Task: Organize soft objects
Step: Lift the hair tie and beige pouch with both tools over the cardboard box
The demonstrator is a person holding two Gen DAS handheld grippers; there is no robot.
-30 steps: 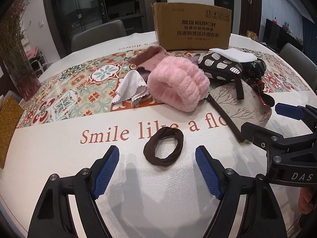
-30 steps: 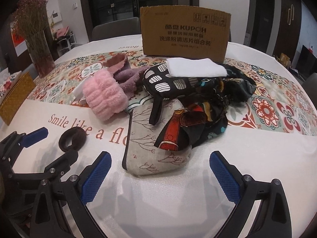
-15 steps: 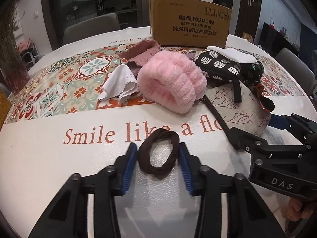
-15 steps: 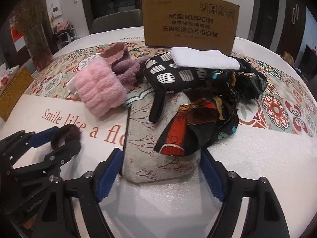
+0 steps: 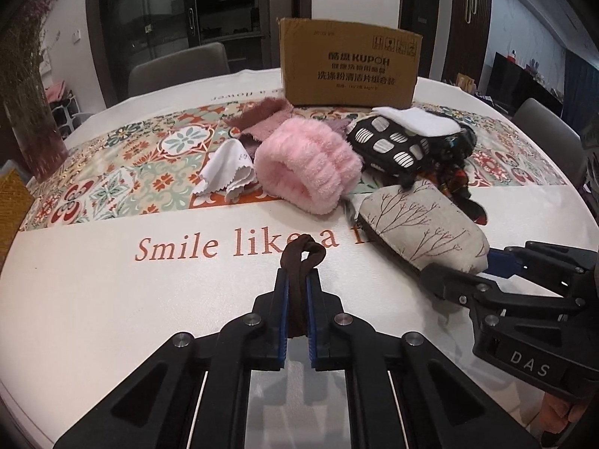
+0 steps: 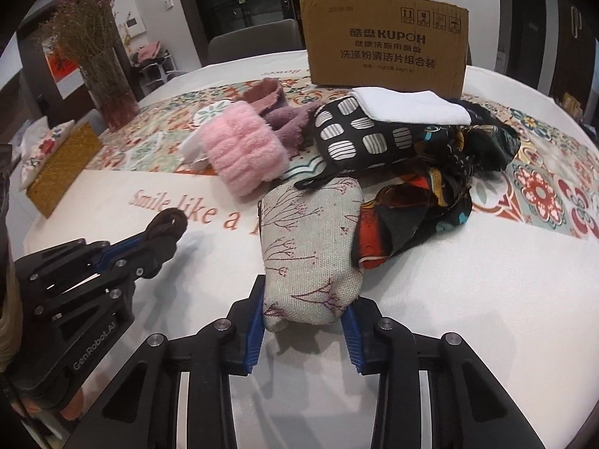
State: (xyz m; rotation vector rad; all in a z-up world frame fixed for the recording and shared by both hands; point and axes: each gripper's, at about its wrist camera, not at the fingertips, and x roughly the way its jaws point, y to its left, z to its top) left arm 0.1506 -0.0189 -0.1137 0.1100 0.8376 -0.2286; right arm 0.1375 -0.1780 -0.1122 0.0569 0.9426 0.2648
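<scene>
Brown twisted hair band (image 5: 299, 262) pinched flat in left gripper (image 5: 297, 292), right gripper (image 6: 305, 321) clamped on beige tree-print linen pouch (image 6: 310, 247), both low over white tablecloth (image 5: 112, 299); pink fleece headband (image 5: 307, 166), cloths, cardboard box (image 5: 350, 69) untouched, sorting barely begun.

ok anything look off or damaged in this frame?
Nothing damaged or spilled. The soft items sit in a loose heap: a white cloth lies on the black patterned pouch. Left gripper pinches the brown hair tie; right gripper is shut on the linen pouch.
</scene>
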